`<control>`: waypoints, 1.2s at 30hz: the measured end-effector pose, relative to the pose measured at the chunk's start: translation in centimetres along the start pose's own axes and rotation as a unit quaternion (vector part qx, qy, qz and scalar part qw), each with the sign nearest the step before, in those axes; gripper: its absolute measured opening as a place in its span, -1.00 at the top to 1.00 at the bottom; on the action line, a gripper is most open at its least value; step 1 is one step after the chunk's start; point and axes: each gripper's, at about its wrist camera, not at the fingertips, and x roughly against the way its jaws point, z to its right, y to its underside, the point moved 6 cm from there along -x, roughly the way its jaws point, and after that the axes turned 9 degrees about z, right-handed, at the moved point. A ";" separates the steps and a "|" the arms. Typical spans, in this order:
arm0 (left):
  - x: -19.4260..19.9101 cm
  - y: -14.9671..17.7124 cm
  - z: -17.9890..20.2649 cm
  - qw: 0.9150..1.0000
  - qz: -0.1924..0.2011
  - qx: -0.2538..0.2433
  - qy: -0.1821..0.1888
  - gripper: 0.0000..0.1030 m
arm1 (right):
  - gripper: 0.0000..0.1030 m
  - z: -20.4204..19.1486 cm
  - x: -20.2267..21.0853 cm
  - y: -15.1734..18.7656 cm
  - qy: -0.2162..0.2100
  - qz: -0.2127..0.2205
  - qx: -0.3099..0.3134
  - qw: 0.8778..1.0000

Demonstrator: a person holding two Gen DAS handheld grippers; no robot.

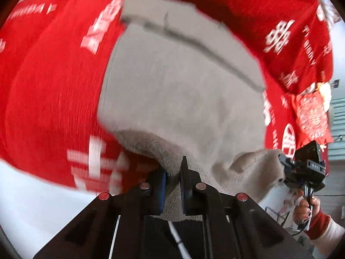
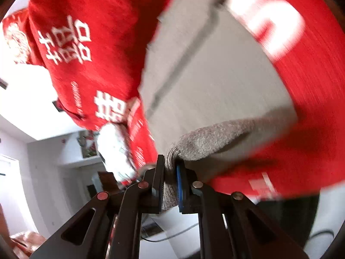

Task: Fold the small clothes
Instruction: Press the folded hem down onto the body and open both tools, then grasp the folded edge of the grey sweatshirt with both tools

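A: Both tongs clenched on cloth. Left gripper (image 1: 173, 185) pinches one ribbed corner of the grey garment (image 1: 183, 90); the right gripper (image 2: 169, 183) pinches another corner of the same piece.

B: Where does the garment lie?

A: Spread on the red printed cloth (image 1: 54, 90) that covers the table, body mostly flat, with the two held corners drawn up off it towards the cameras. A dark seam line runs across the grey. From the left wrist, the right tong shows at the far edge with a hand (image 1: 306, 207) on its handle.

B: Grip quality?

A: Shallow, as far as I can judge. Only the ribbed edge sits between the pads on each side. The picture is smeared, so I cannot tell how deep the bite goes.

B: Risks?

A: Three. One: a corner slips out mid-fold because the knit is thick and the hold is at the very edge; the fold would land crooked. Two: the hands travel unevenly, one corner leading, and the crease runs skew. Three: the red cloth beneath rides up with the garment if a pad has caught it too. I see no sign of that, but the underside is hidden.

B: Anything nearby to snag?

A: A red packet (image 1: 310, 114) lies beyond the far right edge, apart from the garment.
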 end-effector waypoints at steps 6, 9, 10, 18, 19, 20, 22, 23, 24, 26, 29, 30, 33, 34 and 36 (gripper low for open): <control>-2.0 -10.0 1.3 0.998 0.051 -0.011 -0.017 0.77 | 0.79 -2.1 -3.8 -9.3 0.003 0.036 -0.014 0.999; -5.8 -14.6 3.0 0.997 0.069 -0.005 -0.044 0.77 | 0.79 -0.8 -5.7 -13.2 0.035 0.053 -0.045 0.997; -6.5 -15.8 2.9 0.996 0.072 -0.006 -0.058 0.77 | 0.79 -0.4 -5.7 -13.9 0.043 0.053 -0.051 0.996; -9.4 -18.7 2.5 0.992 0.022 -0.017 -0.121 0.59 | 0.52 -0.2 -6.5 -16.4 0.067 0.025 -0.066 0.995; -9.3 -18.7 2.4 0.992 0.019 -0.018 -0.127 0.58 | 0.28 -0.3 -6.1 -16.6 0.064 0.027 -0.068 0.995; -9.0 -18.8 2.5 0.991 0.017 -0.018 -0.134 0.58 | -0.07 -0.6 -5.9 -16.9 0.061 0.031 -0.067 0.995; -7.9 -19.0 2.3 0.985 0.026 -0.025 -0.168 -0.17 | -0.18 -1.2 -5.6 -17.8 0.063 0.036 -0.053 0.996; -7.3 -19.2 2.4 0.982 0.037 -0.028 -0.185 -0.48 | -0.18 -1.5 -5.3 -18.1 0.067 0.035 -0.040 0.996; -6.6 -19.5 2.4 0.978 0.053 -0.032 -0.199 -0.70 | -0.18 -1.9 -5.3 -18.4 0.076 0.033 -0.024 0.996; -5.4 -20.2 2.6 0.974 0.071 -0.041 -0.210 -0.70 | -0.18 -2.5 -5.5 -18.9 0.112 0.027 0.023 0.993; -5.3 -20.6 2.6 0.972 0.069 -0.059 -0.218 -0.70 | -0.18 -2.8 -6.1 -18.8 0.168 0.016 0.083 0.982; -5.6 -20.5 2.8 0.971 0.062 -0.072 -0.221 -0.70 | -0.18 -2.7 -6.2 -18.7 0.182 0.014 0.097 0.979; -7.2 -19.5 3.4 0.966 0.033 -0.126 -0.222 -0.70 | -0.18 -2.5 -6.7 -18.2 0.234 0.011 0.137 0.963; -7.6 -19.0 3.7 0.966 0.025 -0.143 -0.216 -0.70 | -0.18 -2.5 -6.7 -18.1 0.244 0.013 0.144 0.959; -8.5 -18.0 4.3 0.963 0.010 -0.171 -0.208 -0.70 | -0.18 -2.5 -6.7 -17.9 0.266 0.024 0.162 0.950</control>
